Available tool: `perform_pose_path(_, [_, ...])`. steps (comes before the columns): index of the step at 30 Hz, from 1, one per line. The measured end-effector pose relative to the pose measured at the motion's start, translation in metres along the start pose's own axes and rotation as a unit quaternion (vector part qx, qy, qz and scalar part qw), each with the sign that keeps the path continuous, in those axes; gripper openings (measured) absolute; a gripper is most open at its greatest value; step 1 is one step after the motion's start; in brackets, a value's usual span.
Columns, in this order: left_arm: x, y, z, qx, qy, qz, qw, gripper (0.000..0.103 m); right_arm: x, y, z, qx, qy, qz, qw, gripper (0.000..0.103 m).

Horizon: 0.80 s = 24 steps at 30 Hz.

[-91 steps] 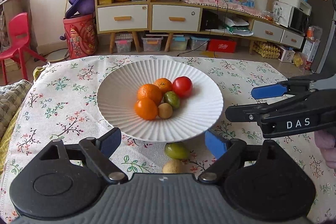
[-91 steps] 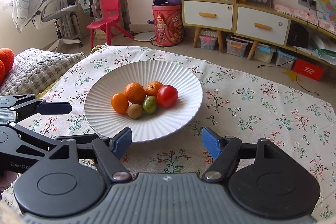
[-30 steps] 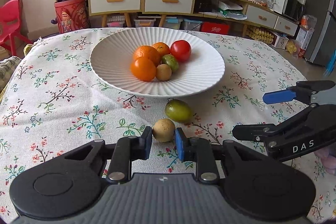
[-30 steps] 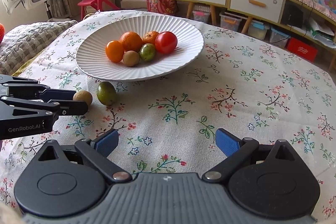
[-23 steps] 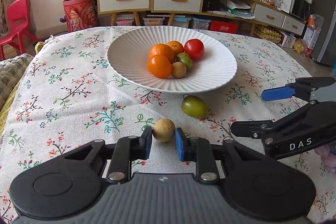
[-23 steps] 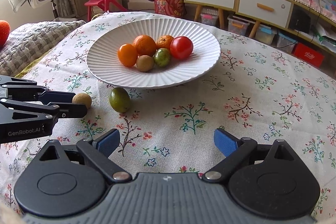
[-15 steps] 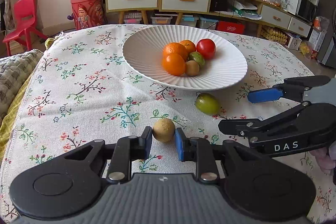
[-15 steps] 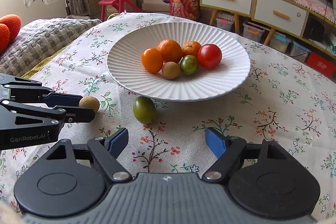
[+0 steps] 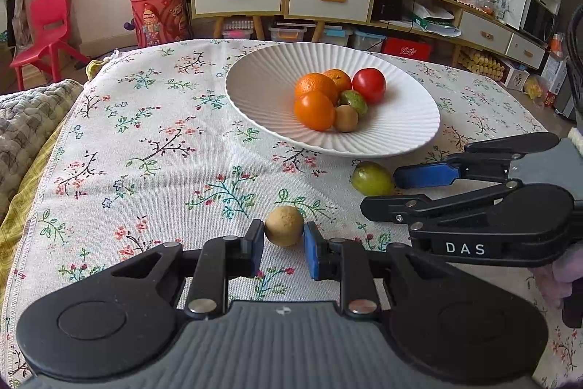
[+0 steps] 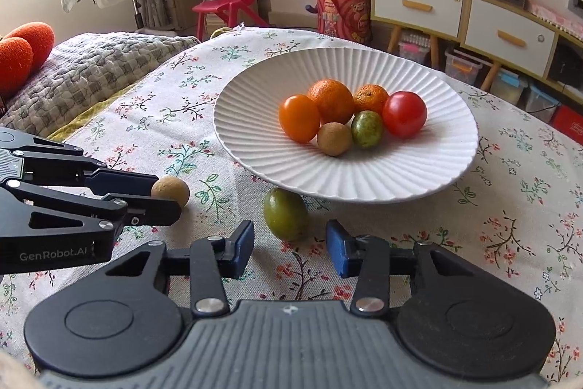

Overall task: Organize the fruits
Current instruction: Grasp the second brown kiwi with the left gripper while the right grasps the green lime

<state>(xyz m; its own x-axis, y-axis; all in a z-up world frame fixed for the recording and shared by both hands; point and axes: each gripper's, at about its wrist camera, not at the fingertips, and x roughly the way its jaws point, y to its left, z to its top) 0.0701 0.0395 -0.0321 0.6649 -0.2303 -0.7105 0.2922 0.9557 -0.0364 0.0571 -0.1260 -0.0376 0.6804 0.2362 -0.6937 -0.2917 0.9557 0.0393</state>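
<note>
Five fruits sit in the plate [image 10: 419, 186]; two remain outside (near its front rim). The left gripper [image 9: 283, 245] clamps the tan fruit [image 9: 284, 225]; the right gripper [image 10: 289, 248] gapes around the green fruit [image 10: 285, 214].

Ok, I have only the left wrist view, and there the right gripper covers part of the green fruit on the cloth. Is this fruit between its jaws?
Observer: Only at their tips. In the right wrist view the right gripper is open, wider than the green fruit, and the fruit is centred ahead of it.
Operator: Is there room behind the fruit?
Observer: Little. It lies against the white plate, whose rim hides its top.
Operator: How deep is my brown fruit held?
Observer: Shallow. From the side, the brown fruit sticks out past the tips of the left gripper.
</note>
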Motion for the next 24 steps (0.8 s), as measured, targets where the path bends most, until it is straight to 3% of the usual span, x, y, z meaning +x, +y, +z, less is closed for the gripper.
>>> perform_pose_path(8, [0.002,0.001,0.001,-0.001,0.003,-0.001,1.0000,0.007,-0.001,0.001,0.003,-0.003,-0.004,0.006,1.000,0.024])
perform_pose_path(24, [-0.002,0.003,0.005,-0.004,-0.003,-0.006,1.0000,0.007,-0.014,0.004,0.004,-0.005,0.006,0.029,1.000,0.023])
